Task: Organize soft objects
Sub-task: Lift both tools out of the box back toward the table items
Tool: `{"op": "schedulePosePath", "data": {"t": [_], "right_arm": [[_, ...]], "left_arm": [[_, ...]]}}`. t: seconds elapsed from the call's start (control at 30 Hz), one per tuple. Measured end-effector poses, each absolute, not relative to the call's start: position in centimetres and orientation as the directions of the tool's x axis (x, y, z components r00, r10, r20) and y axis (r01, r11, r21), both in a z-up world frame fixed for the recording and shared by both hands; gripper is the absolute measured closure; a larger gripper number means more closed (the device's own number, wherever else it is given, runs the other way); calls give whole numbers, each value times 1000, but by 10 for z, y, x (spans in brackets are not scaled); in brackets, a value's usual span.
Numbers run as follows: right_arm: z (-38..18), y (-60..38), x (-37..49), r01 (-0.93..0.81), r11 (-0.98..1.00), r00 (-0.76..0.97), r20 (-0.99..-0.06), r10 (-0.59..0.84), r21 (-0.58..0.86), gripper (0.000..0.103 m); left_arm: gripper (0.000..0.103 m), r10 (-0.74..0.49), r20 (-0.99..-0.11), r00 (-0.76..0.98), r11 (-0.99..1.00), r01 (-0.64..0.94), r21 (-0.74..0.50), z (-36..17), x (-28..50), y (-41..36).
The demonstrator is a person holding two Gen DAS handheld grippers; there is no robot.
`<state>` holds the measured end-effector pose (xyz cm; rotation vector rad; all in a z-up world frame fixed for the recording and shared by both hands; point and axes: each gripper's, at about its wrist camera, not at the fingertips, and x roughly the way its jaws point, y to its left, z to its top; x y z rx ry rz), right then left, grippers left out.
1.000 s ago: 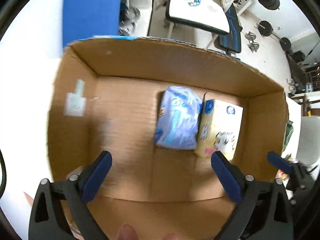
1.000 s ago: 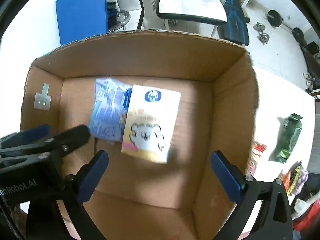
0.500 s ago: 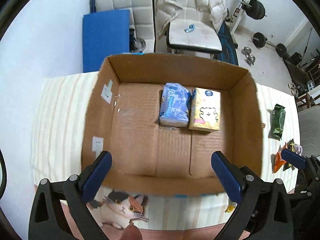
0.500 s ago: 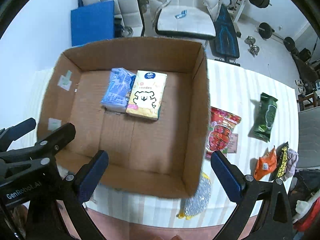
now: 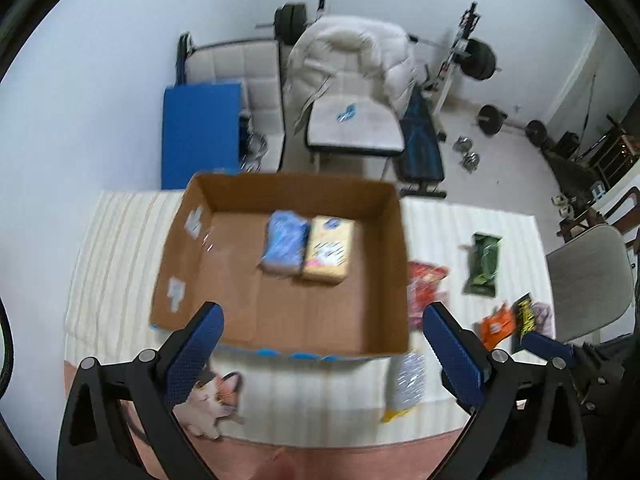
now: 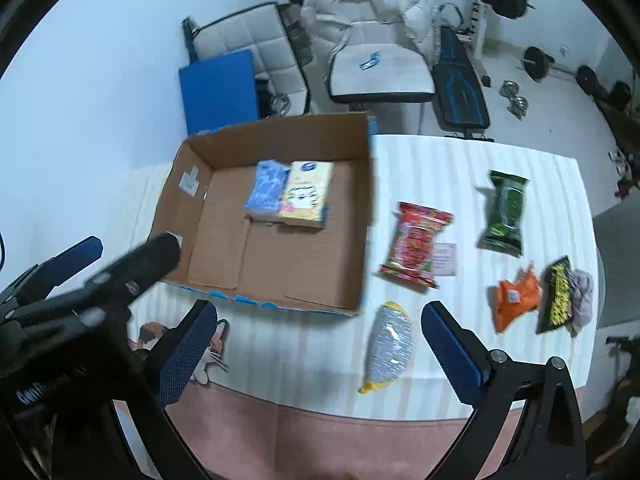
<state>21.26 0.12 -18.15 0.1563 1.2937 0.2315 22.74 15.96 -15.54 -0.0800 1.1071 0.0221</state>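
An open cardboard box [image 5: 384, 208] [image 6: 362, 216] sits on a striped table. Inside lie a blue tissue pack [image 5: 285, 240] [image 6: 265, 190] and a yellow tissue pack [image 5: 328, 249] [image 6: 306, 194], side by side. On the table right of the box lie a red packet [image 6: 416, 245], a green packet [image 6: 505, 213], an orange packet [image 6: 516, 298], a black and yellow packet [image 6: 557, 294] and a silver and yellow pouch [image 6: 389, 347]. My left gripper [image 5: 320, 354] is open and empty, high above the box's near edge. My right gripper [image 6: 316, 354] is open and empty above the pouch.
A cat picture [image 5: 212, 400] shows on the table's near edge. Behind the table stand a blue board [image 5: 200, 132], white chairs [image 5: 352, 120] and weight equipment [image 5: 476, 60]. A grey chair [image 5: 588, 280] stands at the right.
Both grippers have risen and pulled back from inside the box; the whole table and the loose packets have come into view. Both stayed open and empty.
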Motion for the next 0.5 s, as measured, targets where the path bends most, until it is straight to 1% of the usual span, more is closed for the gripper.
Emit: {"op": "schedulePosePath", "data": {"t": [0.13, 0.23, 0.3, 0.37, 0.43, 0.5], "right_arm": [[-176, -68, 211, 1, 974, 287, -933, 216, 226, 0], [-185, -125, 211, 63, 984, 289, -947, 140, 165, 0], [-196, -161, 213, 109, 986, 274, -957, 92, 126, 0], [-213, -206, 216, 169, 982, 244, -969, 47, 90, 0], [-231, -245, 220, 221, 973, 212, -977, 24, 72, 0], [-249, -284, 225, 270, 961, 186, -982, 17, 68, 0]], "left_arm": [[0, -40, -884, 467, 999, 5, -42, -155, 238, 106], [0, -72, -903, 424, 996, 81, -41, -173, 253, 58], [0, -86, -919, 386, 991, 130, -39, -193, 266, 22], [0, -119, -937, 330, 982, 178, -62, -216, 280, -14], [0, -142, -955, 261, 974, 206, -88, -242, 295, -45], [0, -136, -968, 210, 970, 225, -87, -267, 309, -73]]}}
